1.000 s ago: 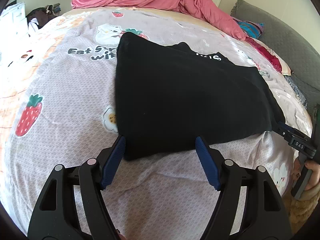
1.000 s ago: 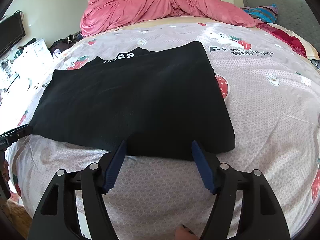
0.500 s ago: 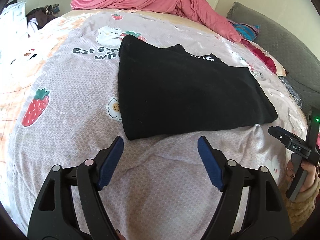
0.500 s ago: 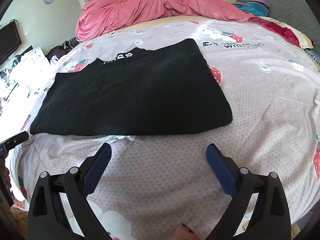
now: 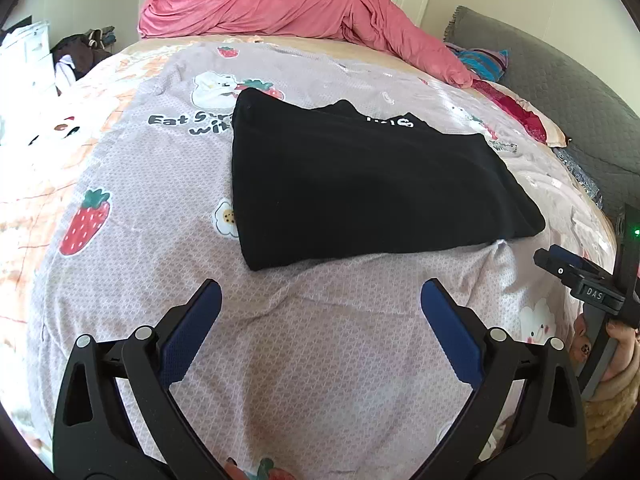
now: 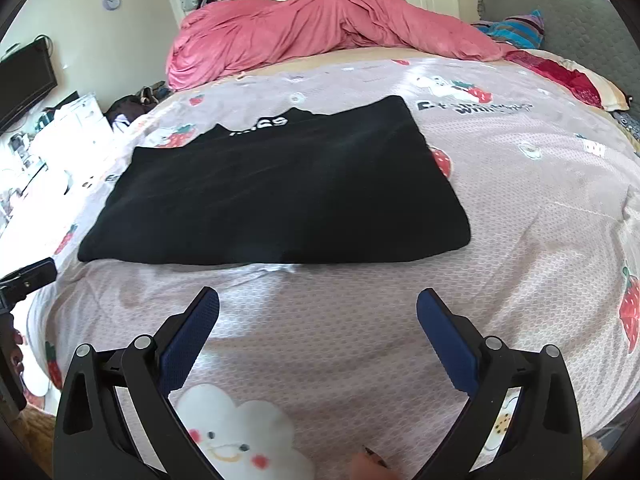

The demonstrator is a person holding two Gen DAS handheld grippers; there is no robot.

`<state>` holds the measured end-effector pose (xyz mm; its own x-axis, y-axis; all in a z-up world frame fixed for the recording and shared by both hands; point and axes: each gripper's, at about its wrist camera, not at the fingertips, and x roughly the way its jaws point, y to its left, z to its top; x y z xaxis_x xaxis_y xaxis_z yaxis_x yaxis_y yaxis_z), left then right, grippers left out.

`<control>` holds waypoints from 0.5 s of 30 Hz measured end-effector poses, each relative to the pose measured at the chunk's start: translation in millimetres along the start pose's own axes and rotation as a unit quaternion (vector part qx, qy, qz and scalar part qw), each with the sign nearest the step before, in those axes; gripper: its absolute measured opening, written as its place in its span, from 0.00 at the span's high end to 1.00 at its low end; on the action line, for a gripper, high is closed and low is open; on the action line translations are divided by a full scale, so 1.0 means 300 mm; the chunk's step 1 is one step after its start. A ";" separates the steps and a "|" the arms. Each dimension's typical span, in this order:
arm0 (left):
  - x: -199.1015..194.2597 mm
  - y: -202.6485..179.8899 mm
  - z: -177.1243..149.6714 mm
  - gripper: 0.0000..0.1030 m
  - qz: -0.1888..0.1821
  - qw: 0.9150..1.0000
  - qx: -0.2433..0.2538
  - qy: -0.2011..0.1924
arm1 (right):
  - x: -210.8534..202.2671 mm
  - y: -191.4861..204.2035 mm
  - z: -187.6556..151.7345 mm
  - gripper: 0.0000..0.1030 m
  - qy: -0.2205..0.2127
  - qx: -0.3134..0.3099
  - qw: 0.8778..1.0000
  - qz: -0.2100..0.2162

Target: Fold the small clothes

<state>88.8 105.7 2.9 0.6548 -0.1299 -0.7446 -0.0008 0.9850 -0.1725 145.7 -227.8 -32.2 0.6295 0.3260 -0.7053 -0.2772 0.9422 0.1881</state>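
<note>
On the bed (image 5: 120, 208), spread with a pale lilac sheet printed with strawberries and cartoon animals, a black garment (image 5: 360, 188) lies folded into a flat, roughly rectangular shape, with a strip of white lettering showing along its far edge. It rests toward the middle of the mattress, its near edge just beyond both tools and touching neither.

Seen from the left wrist camera, the left gripper (image 5: 320, 300) hangs above bare sheet with its blue-padded fingers (image 5: 192, 328) spread wide and nothing between them. The right gripper (image 6: 318, 304) does the same from the other side of the garment, fingers (image 6: 444, 340) wide apart over the sheet, holding nothing; a cloud-face print sits directly beneath it. In the left view, part of the right tool and the hand gripping it shows at the right edge.

Behind the garment a rumpled pink duvet (image 6: 320, 28) is heaped across the far end of the bed. A grey headboard (image 5: 560, 88) rises on the right, with a striped cushion (image 6: 516, 28) tucked against it.
</note>
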 end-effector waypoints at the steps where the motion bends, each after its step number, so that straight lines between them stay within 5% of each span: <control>1: -0.003 0.001 -0.003 0.09 -0.001 1.000 0.000 0.000 | -0.004 0.006 0.000 0.04 0.000 -0.002 1.000 0.001; 15: -0.041 0.036 -0.024 0.09 0.014 1.000 -0.006 -0.008 | -0.031 0.114 0.019 0.04 -0.014 -0.040 0.999 0.012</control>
<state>75.3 117.0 5.5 0.6658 -0.1000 -0.7394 -0.0289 0.9868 -0.1595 134.4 -198.2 -15.3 0.6418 0.3524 -0.6811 -0.3498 0.9249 0.1490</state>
